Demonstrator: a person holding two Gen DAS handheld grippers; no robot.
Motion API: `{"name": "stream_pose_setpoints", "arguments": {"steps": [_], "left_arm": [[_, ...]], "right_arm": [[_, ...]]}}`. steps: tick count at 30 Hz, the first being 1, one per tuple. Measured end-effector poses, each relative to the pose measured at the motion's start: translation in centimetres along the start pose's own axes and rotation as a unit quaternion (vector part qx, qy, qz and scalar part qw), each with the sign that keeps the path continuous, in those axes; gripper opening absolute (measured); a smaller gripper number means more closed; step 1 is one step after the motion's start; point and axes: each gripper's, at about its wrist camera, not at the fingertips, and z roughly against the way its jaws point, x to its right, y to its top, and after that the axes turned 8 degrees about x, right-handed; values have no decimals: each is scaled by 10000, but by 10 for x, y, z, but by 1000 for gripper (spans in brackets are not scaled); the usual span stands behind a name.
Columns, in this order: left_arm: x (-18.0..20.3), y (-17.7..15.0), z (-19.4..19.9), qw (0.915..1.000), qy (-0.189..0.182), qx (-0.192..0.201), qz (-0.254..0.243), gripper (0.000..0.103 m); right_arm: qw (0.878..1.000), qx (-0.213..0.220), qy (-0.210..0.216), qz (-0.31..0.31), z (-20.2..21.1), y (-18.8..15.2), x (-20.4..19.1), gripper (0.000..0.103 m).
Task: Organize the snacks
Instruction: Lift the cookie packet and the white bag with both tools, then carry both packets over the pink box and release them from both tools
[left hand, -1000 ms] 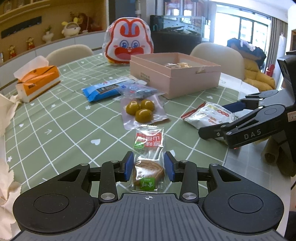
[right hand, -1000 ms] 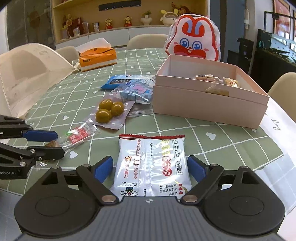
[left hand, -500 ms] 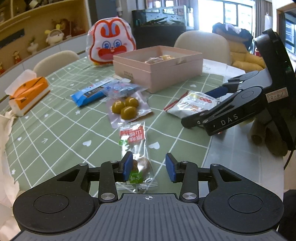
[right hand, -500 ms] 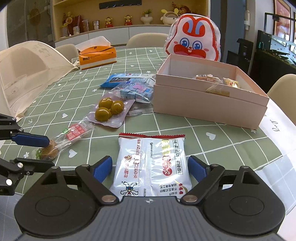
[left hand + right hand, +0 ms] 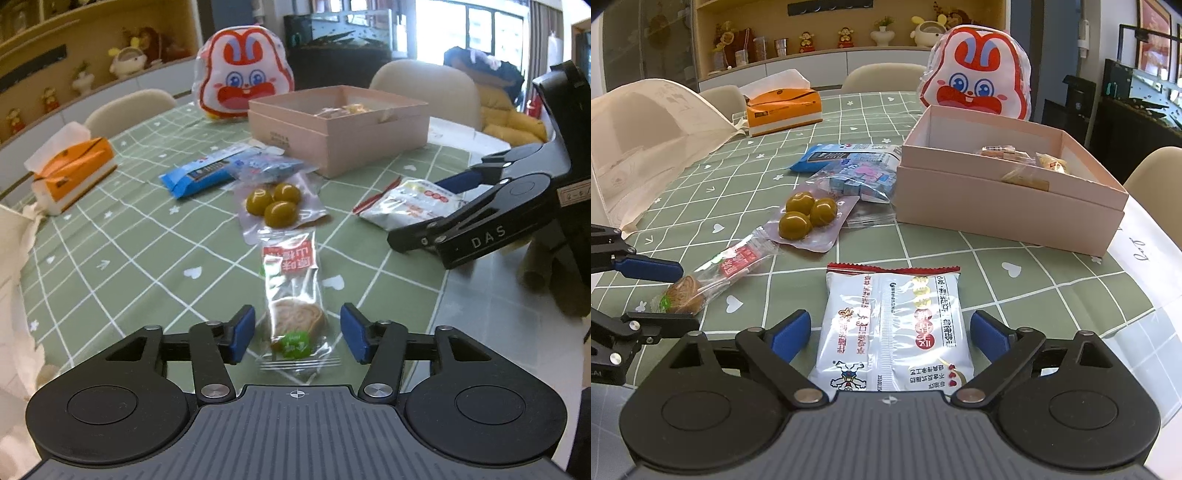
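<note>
My left gripper is open around the near end of a clear wrapped pastry packet lying on the green checked tablecloth; its pads do not touch it. My right gripper is open on either side of a white snack bag with a red top edge, also lying flat. The pastry packet and the left gripper show in the right wrist view; the white bag and right gripper show in the left. A pink open box with several snacks inside stands behind.
A pack of three green balls, a blue biscuit pack and a clear bag of blue sweets lie mid-table. A rabbit-face bag stands behind the box. An orange tissue box is far left. The table edge is on the right.
The left gripper's fingers have opened wider around the pastry packet, which now lies free between them. The right gripper stays open around the white bag.
</note>
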Motion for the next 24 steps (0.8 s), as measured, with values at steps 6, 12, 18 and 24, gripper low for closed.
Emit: {"name": "stream_pose_setpoints", "arguments": {"steps": [6,12,18,24], "left_arm": [[4,-1,-1,9995,-148,53,269,46],[13,-2,0,9987,88,86,492,45],[15,-3,3,9975,138,18,692,46],[26,-2,5,9959,241,42,867,43]], "right_arm": [[9996,-181,188,88,-4,3,0,103],[9994,-199,259,143,-2,3,-1,103],[9986,-99,371,373,16,2,-5,77],[9981,185,425,411,54,-3,12,77]]}}
